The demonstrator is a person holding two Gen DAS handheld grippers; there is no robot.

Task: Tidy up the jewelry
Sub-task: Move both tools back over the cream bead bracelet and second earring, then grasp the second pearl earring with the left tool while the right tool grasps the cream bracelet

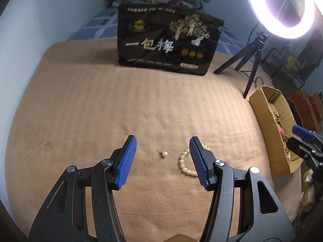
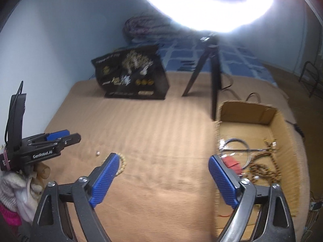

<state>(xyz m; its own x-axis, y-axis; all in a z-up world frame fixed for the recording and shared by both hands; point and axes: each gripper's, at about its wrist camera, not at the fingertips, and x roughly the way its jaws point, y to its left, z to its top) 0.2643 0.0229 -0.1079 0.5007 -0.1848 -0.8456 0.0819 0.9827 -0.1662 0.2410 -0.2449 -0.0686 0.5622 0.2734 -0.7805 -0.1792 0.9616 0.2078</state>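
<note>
So in the left wrist view the left tongs (image 1: 162, 157) are hanging over the tan blanket (image 1: 80, 104) on the bed, spread apart with nothing in them. Dead between the blue pads sits a tiny pearl earring (image 1: 164, 154), and at about 3 o'clock from it a cream bead bracelet (image 1: 186, 164) curls half behind the right-hand pad. The cardboard box (image 1: 268, 109) with the stuff already sorted is way over at 3 o'clock by the frame edge, with the right tongs' blue tip poking in over it. Black snack bag (image 1: 167, 40) at 12, ring light (image 1: 282, 10) at 1. Right wrist view is a bit blurry: the right tongs (image 2: 162, 178) are wide apart and empty too, over bare blanket, with the box (image 2: 282, 125) at 2 o'clock holding brown bead strands (image 2: 266, 169), a thin wire hoop and something red. The bracelet (image 2: 123, 161) peeks out from behind the left pad at about 10, the earring (image 2: 98, 153) a bit further out, and the left tongs (image 2: 58, 136) are at 9. My guess on handling: the earring is featherweight, hard, round and slippery, so it'll probably squirt out unless pinched square across the pearl. The bracelet is floppy and light; I'd grab across one side of the loop and let it dangle.
</note>
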